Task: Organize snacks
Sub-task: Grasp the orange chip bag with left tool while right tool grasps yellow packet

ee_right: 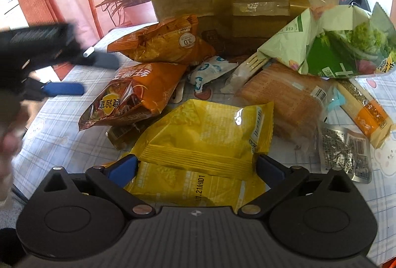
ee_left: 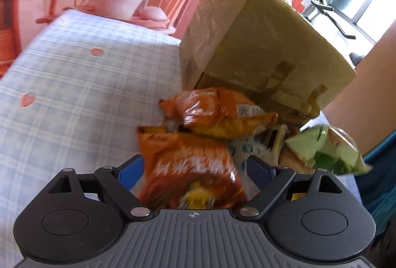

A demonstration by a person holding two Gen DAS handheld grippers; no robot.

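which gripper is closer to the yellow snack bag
Right. The right gripper has its fingers on either side of the yellow snack bag; the left gripper is off beside the orange bags.

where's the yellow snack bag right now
In the right wrist view the yellow snack bag lies low in the middle, on the checked cloth between the right jaws, with an orange bag to its left and packaged bread to its right.
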